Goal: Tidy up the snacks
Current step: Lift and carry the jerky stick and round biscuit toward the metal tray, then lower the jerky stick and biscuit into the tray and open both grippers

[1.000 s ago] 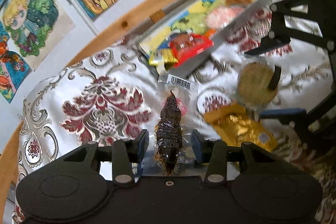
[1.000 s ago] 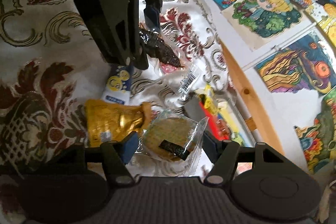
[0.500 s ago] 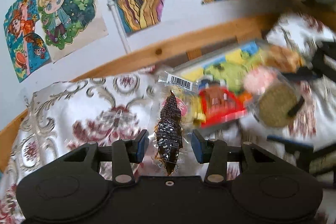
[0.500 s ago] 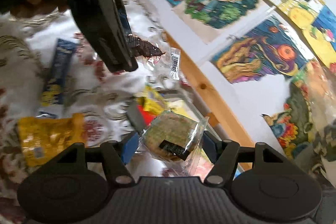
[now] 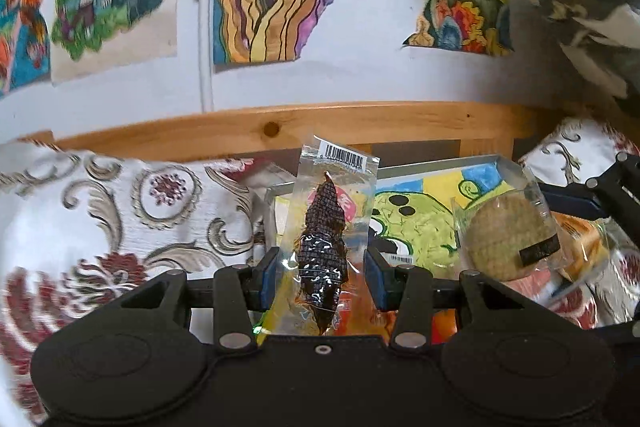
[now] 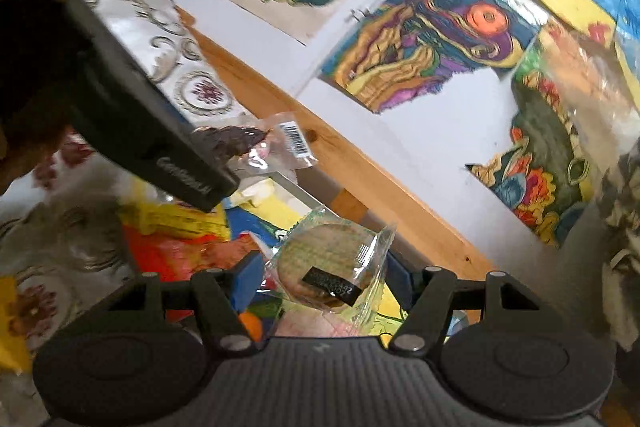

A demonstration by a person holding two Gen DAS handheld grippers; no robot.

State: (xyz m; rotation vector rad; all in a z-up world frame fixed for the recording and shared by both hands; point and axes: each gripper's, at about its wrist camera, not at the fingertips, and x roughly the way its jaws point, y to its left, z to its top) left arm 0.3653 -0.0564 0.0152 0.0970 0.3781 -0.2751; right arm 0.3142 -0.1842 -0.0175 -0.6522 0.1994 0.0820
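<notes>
Snacks held over the tray, one in each hand-held gripper.
Left hand-held gripper (image 5: 323, 273) is clamped on a clear packet with a dark snack (image 5: 325, 247), barcode end up, above the colourful tray (image 5: 436, 171). Right hand-held gripper (image 6: 320, 281) is clamped on a wrapped round cookie (image 6: 332, 265), just to the right of the dark snack and also over the tray, which rests on a patterned cloth (image 5: 132, 219) near the wooden rail (image 5: 248, 129).

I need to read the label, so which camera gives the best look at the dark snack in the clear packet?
The left wrist view. The dark snack packet stands upright, centred between the left tongs, barcode on top. The right wrist view shows it small, sideways and partly hidden behind the other tool.
</notes>
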